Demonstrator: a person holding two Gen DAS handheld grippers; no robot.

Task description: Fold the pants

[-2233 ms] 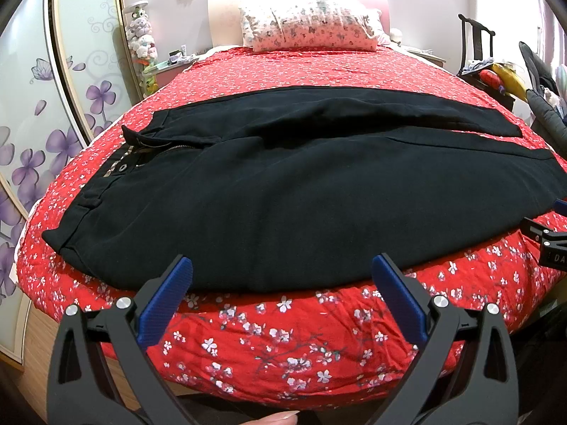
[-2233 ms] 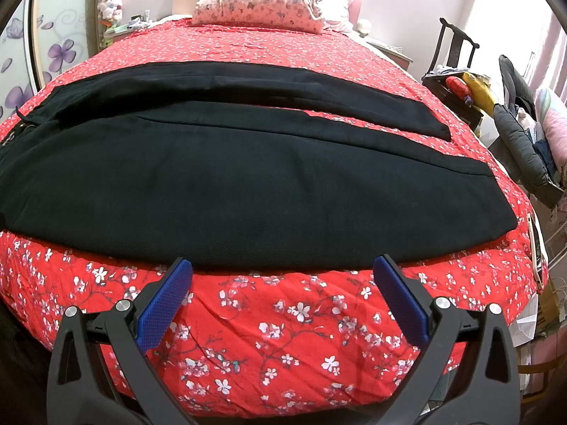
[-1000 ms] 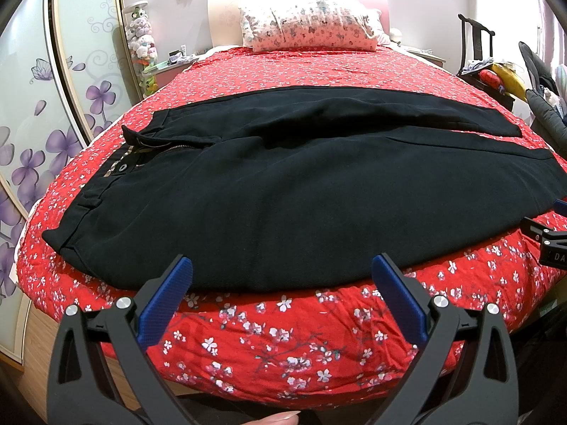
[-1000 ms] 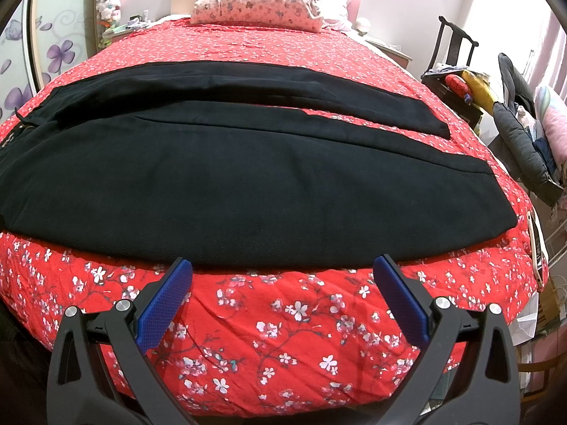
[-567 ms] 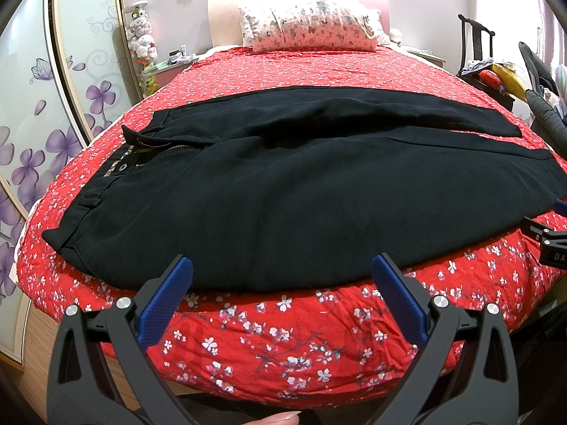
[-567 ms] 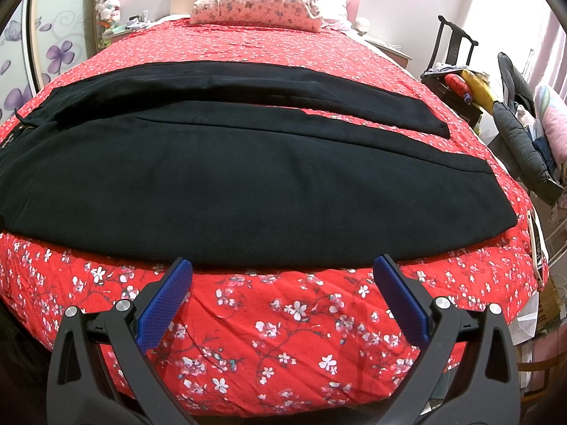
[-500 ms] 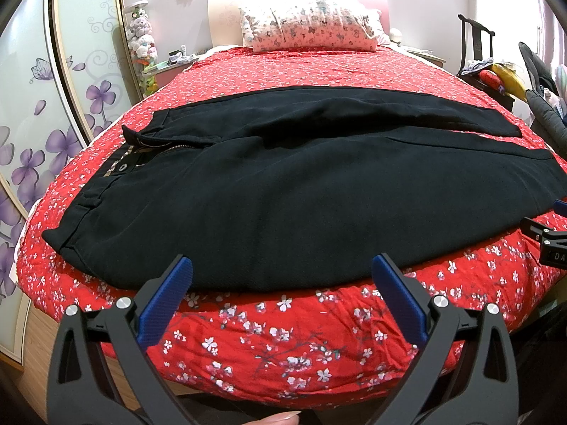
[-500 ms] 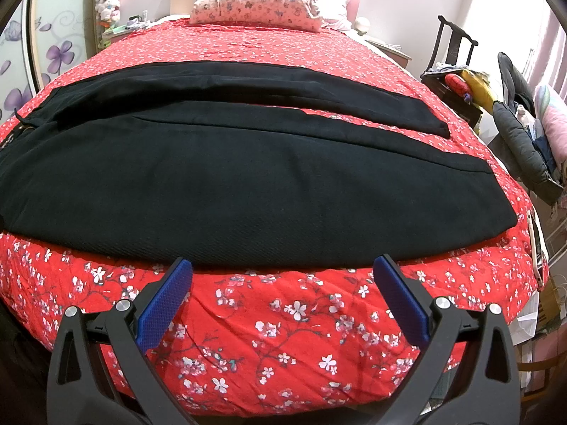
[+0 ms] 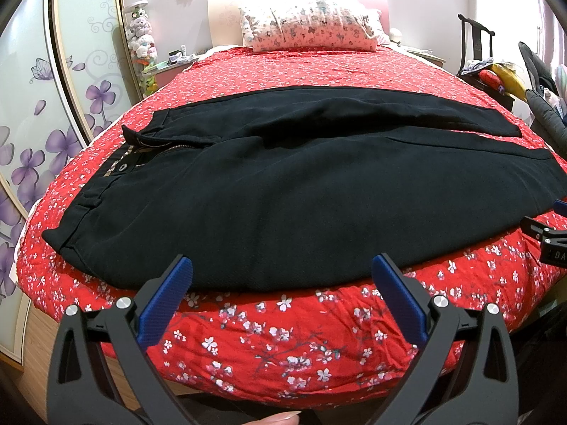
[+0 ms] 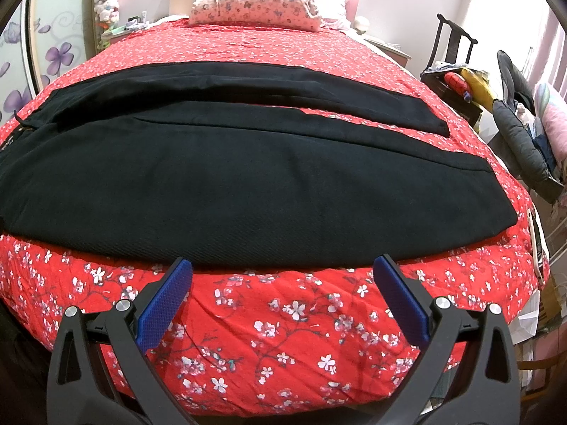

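Left wrist view shows long black fabric pants spread flat on the red floral-quilted bed, both the left tool and right tool gaping empty just short, so pinching quilt along with hem could spoil the fold.

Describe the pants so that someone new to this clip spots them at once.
Find the bed under its red blossom-print cover. Spread crosswise on its near half lie the black pants, waistband towards the flowered wardrobe doors. They are the only plain dark thing on that cover.

one pair of black pants, one bed, one pillow, two tools
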